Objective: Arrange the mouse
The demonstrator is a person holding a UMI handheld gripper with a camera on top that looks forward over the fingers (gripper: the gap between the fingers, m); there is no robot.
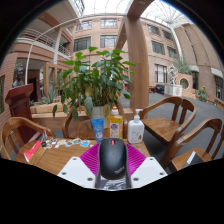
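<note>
The mouse (113,158) sits between my fingers (93,161), nose pointing away from me, over the wooden bench (60,158). My pink pads flank both its sides, but I cannot tell whether they press it or leave a gap. Just beyond the mouse stand a pump bottle (135,129) and small bottles (98,126), with a potted plant (97,82) behind them. Chairs (170,120) ring the bench.

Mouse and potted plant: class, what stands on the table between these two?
In the gripper view, bottles stand between the black mouse, held between the gripper fingers, and the potted plant: a blue-labelled bottle, a yellow one and a clear pump bottle.
</note>
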